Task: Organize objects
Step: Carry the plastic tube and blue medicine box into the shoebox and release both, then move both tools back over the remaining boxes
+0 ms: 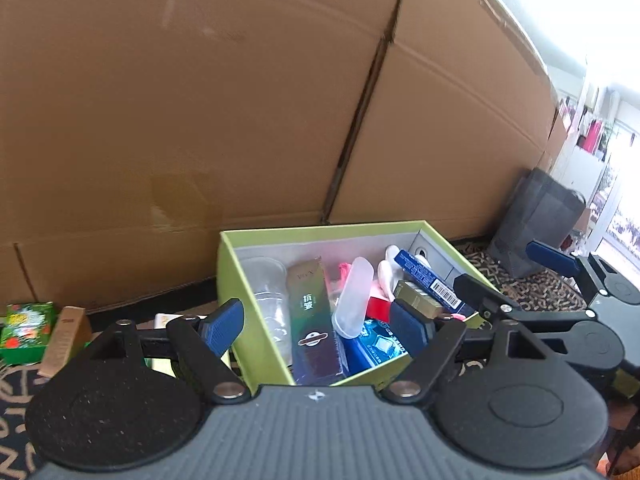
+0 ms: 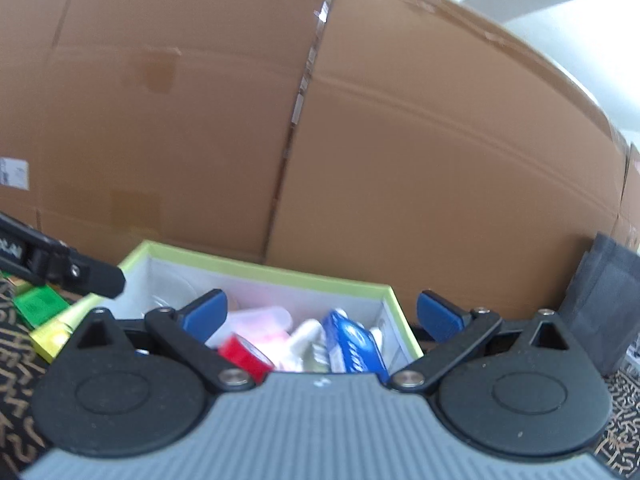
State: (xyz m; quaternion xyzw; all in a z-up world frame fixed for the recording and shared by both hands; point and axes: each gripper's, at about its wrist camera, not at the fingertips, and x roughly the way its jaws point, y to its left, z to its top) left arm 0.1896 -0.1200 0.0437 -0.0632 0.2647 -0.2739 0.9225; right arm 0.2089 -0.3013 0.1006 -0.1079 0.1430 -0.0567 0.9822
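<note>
My left gripper (image 1: 316,326) and right gripper (image 2: 320,316) both hover with jaws spread and empty over the near edge of the green box (image 1: 228,272), which lies straight ahead and below. Loose items remain outside to my left — a green carton (image 1: 26,330) and tan carton (image 1: 66,340) on the patterned floor, nearer the left gripper. Only the left view shows these clearly; the right view is blurred.
</note>
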